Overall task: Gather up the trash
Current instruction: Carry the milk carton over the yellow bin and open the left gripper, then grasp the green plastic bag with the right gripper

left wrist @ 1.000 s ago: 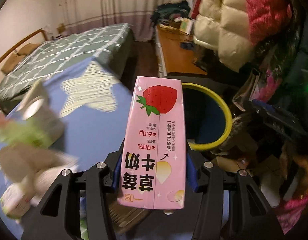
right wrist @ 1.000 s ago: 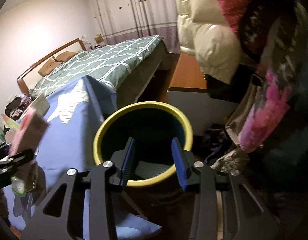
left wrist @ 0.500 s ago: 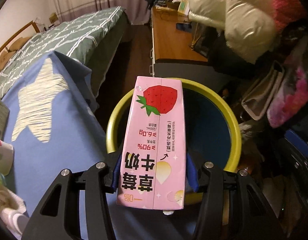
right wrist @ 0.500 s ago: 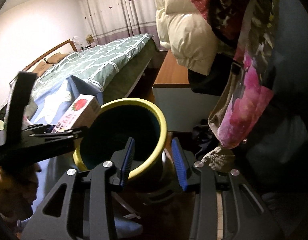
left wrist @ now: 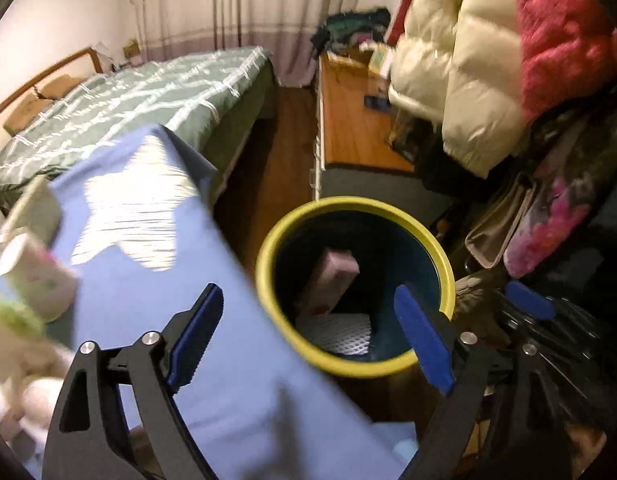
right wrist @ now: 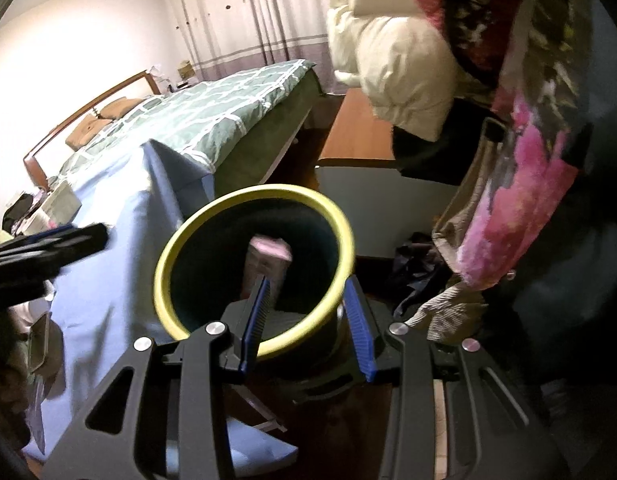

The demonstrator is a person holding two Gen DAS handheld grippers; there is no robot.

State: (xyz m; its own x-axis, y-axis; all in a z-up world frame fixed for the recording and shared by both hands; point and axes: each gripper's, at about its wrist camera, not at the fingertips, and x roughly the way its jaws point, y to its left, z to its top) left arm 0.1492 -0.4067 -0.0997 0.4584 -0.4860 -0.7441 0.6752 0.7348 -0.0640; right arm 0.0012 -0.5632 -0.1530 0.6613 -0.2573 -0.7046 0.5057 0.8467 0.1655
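Note:
A pink strawberry-milk carton (left wrist: 331,280) lies loose and tilted inside the dark bin with a yellow rim (left wrist: 348,366). My left gripper (left wrist: 308,292) hovers above the bin's near edge; its jaws are opening wide and hold nothing. In the right wrist view the carton (right wrist: 268,258) stands in the bin (right wrist: 308,330). My right gripper (right wrist: 308,284) is shut on the bin's near wall, one pad inside and one outside. The left gripper (right wrist: 48,248) shows there as a dark blur at the left.
A table under a blue cloth with a pale star (left wrist: 148,288) sits left of the bin and carries a paper cup (left wrist: 36,276) and other blurred litter. Behind are a green bed (left wrist: 148,96) and a wooden cabinet (left wrist: 356,128). Puffy jackets (left wrist: 468,60) and bags crowd the right.
The left gripper swung over the bin, opened and let go of the pink carton, which dropped inside; it has since drawn back toward the table. The right gripper has kept its hold.

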